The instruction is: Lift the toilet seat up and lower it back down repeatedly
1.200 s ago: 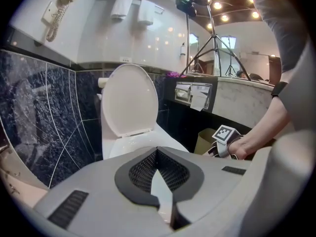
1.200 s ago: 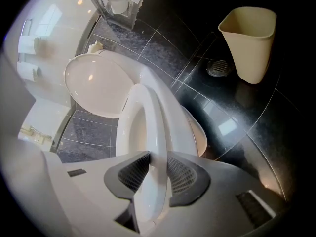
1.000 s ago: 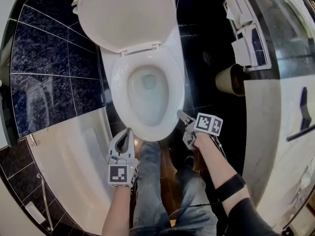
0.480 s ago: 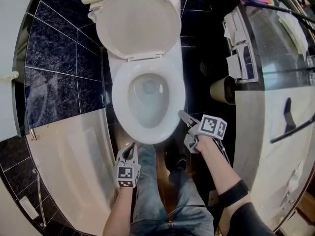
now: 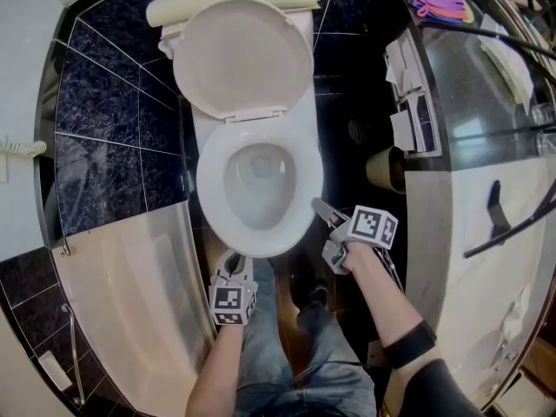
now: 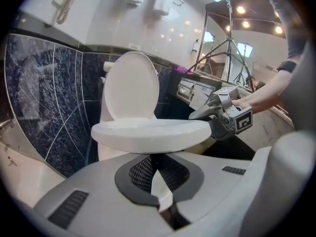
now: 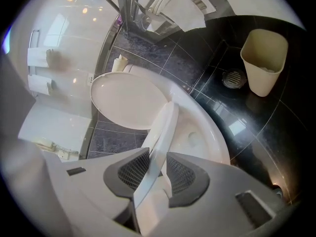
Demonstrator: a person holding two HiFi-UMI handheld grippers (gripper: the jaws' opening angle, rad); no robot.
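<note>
The white toilet seat (image 5: 208,189) hangs a little above the bowl, roughly level, as the left gripper view shows (image 6: 148,132). The lid (image 5: 243,55) stands upright against the cistern. My right gripper (image 5: 318,205) grips the seat's front right rim; the rim (image 7: 165,127) runs between its pads (image 7: 133,169). Its jaws have just been opening, with the seat still between them. My left gripper (image 5: 231,257) is shut and holds nothing, in front of the bowl by the person's legs, short of the seat.
A beige bin (image 5: 387,168) stands on the dark floor right of the toilet, near a floor drain (image 7: 234,78). Left of the toilet lies a white bathtub (image 5: 130,302). Wall dispensers (image 5: 408,102) and a vanity counter (image 5: 486,259) are on the right.
My left gripper has drawn back from the bowl's front toward the person's legs. My right gripper keeps its place on the seat's front right rim, slightly higher.
</note>
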